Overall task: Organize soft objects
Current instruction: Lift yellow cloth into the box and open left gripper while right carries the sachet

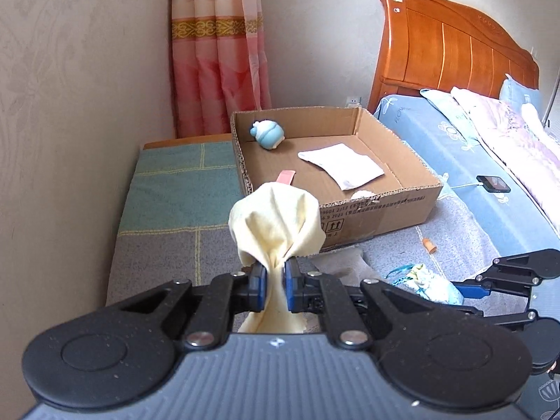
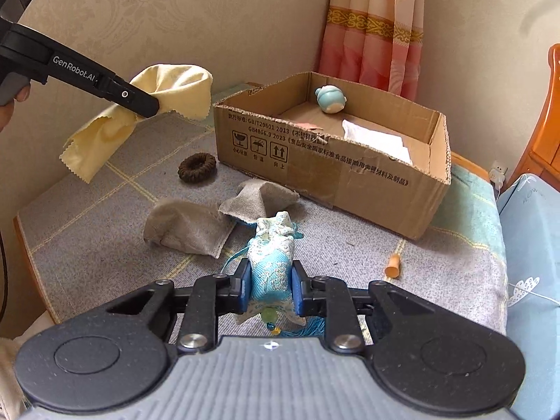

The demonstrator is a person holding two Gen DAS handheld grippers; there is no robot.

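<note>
Hanging from the left gripper (image 1: 276,288), a pale yellow cloth (image 1: 276,224) blocks the near wall of the cardboard box (image 1: 381,206) in the left wrist view; the blue pads pinch the cloth tight, jaws nearly together. Only the tip of a pink strip (image 1: 287,176) shows above the cloth, inside the box. Right gripper (image 2: 271,288): jaws narrowly parted, pads pressing both sides of a light blue embroidered sachet (image 2: 271,266). The sachet's lower end and tassel run under the gripper body, cut off. At the left edge of the right wrist view, part of a hand on the left gripper's grip is visible, the rest out of frame.

Surface: a low platform covered by a grey and teal blanket (image 2: 105,210) with thin yellow grid lines. Beige patterned wall behind; a pink curtain (image 1: 217,52) with a gold band in the corner. A bed with an orange wooden headboard (image 1: 455,45) and blue sheet sits at the right.

Box contents: a small blue and white plush toy (image 1: 267,134) in the far corner, a white folded cloth (image 1: 343,164) mid-floor.

On the blanket, outside the box: a dark brown scrunchie (image 2: 197,167) near the box's left end, crumpled grey cloth (image 2: 210,220) between scrunchie and sachet, a small orange cap-like item (image 2: 393,265) to the right. A phone (image 1: 493,183) lies on the bed sheet.
</note>
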